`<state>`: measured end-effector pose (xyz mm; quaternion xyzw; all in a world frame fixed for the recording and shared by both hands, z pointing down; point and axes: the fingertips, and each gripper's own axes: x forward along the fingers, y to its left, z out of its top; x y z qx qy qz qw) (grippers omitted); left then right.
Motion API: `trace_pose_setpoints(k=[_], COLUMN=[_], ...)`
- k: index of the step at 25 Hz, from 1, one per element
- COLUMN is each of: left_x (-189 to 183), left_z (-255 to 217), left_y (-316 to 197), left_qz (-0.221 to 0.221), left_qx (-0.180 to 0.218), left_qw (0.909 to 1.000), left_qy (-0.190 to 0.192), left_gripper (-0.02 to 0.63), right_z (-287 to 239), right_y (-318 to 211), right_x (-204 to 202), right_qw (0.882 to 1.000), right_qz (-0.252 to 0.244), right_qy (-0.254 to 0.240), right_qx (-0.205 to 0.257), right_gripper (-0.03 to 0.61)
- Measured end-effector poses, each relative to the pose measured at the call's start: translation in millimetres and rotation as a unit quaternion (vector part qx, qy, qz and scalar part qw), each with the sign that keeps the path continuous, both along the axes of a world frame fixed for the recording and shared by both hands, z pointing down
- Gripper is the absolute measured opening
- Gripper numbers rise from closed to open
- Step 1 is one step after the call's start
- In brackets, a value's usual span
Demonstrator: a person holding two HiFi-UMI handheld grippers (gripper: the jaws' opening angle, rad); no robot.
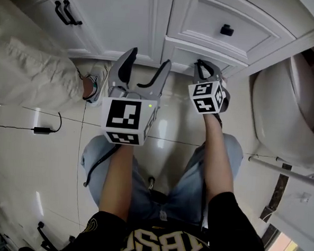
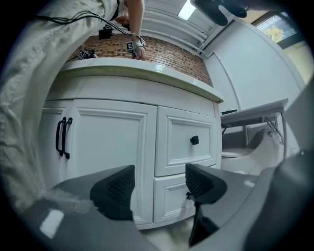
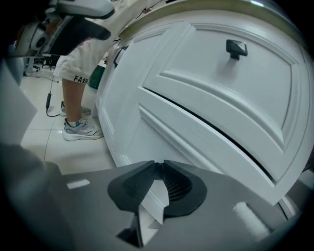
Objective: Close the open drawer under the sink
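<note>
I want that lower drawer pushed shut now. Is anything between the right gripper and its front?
Nothing visible does. The right gripper, jaws shut, points at the drawer front, with only open space between them.

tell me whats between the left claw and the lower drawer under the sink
Nothing but bare floor tile. In the left gripper view the lower drawer shows through the open left claw with nothing in front of it.
</note>
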<state>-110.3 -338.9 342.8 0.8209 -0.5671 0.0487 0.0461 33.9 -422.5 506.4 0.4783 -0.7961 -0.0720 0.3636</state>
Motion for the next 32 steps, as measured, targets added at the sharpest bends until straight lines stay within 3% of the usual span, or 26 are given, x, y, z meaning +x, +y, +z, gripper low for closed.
trace_pose_setpoints(k=[4,6,7,8,10,12,13,16,18,25,32], left_x=[-2,-3,-4,-4,-2,0,1,5,8,44,39], left_z=[-4,-3,-3,-2,-3,-6,-8,-14,-20,-47,-67], left_y=[-3,-2,-2,0,2,5,8,20,30,80,124], left_qz=[0.007,0.010,0.010,0.011,0.012,0.013,0.013,0.017,0.017,0.038,0.031], left_qx=[0.007,0.007,0.007,0.006,0.006,0.008,0.009,0.012,0.015,0.043,0.076], left_qw=[0.9999,0.9999,0.9999,0.9999,0.9999,0.9998,0.9998,0.9997,0.9997,0.9983,0.9964], left_qy=[0.003,-0.003,-0.006,-0.008,-0.009,-0.010,-0.010,-0.011,-0.011,-0.013,-0.023], left_gripper=[0.327,0.327,0.327,0.327,0.327,0.327,0.327,0.327,0.327,0.327,0.327], right_z=[-3,-4,-3,-3,-8,-26,-39,-79,-100,-169,-230], right_y=[-4,-5,-4,-1,7,14,17,33,48,117,187], right_x=[3,-1,-4,-8,-16,-15,-12,-1,6,21,34], right_qw=[1.000,1.000,0.999,0.997,0.980,0.955,0.951,0.966,0.968,0.954,0.933], right_qz=[0.005,0.002,-0.001,-0.004,-0.002,0.011,0.013,0.013,0.018,0.054,0.059], right_qy=[0.012,-0.011,-0.035,-0.073,-0.184,-0.283,-0.300,-0.259,-0.249,-0.269,-0.299], right_qx=[-0.002,-0.007,-0.017,-0.033,-0.072,-0.085,-0.074,-0.007,0.028,0.123,0.192], right_gripper=[0.050,0.051,0.051,0.094,0.236,0.245,0.253,0.262,0.278,0.395,0.413])
